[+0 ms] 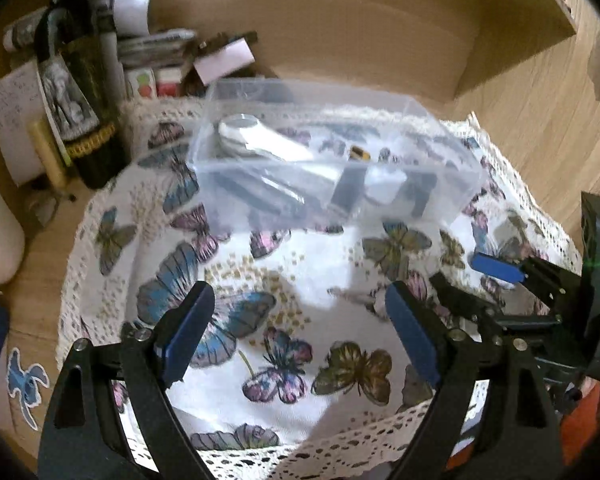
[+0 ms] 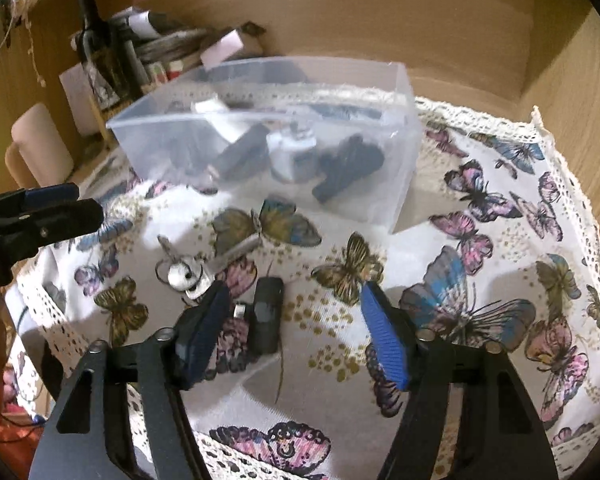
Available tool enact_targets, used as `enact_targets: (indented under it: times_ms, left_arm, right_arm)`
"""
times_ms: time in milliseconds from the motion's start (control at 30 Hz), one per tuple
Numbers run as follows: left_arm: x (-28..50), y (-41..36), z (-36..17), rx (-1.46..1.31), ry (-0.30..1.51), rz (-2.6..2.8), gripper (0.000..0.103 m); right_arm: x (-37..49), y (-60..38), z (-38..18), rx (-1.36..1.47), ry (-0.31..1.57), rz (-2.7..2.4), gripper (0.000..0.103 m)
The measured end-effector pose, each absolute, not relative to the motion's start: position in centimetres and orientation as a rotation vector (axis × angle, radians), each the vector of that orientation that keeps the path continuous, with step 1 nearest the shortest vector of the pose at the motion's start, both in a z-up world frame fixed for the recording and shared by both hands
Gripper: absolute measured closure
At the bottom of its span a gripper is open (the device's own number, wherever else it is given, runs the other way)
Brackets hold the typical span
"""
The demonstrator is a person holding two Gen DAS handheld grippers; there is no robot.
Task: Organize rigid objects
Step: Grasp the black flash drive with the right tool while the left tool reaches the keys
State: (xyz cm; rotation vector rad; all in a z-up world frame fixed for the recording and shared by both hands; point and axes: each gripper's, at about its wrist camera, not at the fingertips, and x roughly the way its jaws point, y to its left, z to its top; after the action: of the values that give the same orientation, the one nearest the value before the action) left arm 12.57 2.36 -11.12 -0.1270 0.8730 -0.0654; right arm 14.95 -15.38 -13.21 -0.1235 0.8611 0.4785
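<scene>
A clear plastic box (image 1: 452,200) stands on the butterfly cloth (image 1: 260,280), holding a white-handled tool (image 1: 260,140), dark blocks and a white piece. It also shows in the right wrist view (image 2: 400,184). My left gripper (image 1: 300,320) is open and empty above the cloth, in front of the box. My right gripper (image 2: 296,320) is open, low over the cloth. A black oblong object (image 2: 266,320) lies between its fingers, near the left one. A bunch of keys with a white fob (image 2: 188,272) lies just beyond the left finger. The right gripper shows in the left wrist view (image 1: 460,272).
A dark bottle (image 1: 80,92), papers and small boxes (image 1: 148,60) crowd the back left corner. A cream cylinder (image 2: 40,148) stands left of the box. Wooden walls (image 1: 380,40) enclose the back and right. The left gripper (image 2: 76,200) reaches in at the left.
</scene>
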Motion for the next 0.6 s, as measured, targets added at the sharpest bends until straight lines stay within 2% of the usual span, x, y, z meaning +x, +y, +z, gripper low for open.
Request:
enact_targets:
  times_ms: [167,433,600]
  left_arm:
    - [13.2,1.8,-12.4,-0.133,0.931,-0.089,0.014]
    - [14.3,0.3,-13.8,-0.113,0.992,-0.149,0.014]
    - [15.2,-1.0,-14.6,-0.075,1.026,-0.165,0.011]
  right_arm:
    - [14.9,-15.0,-13.9,-0.14,0.876,0.479,0.054]
    - [14.8,-15.3,-13.8,-0.112,0.864,0.475,0.085]
    - [15.1,-16.3,-13.7,-0.073,0.864,0.458,0.085]
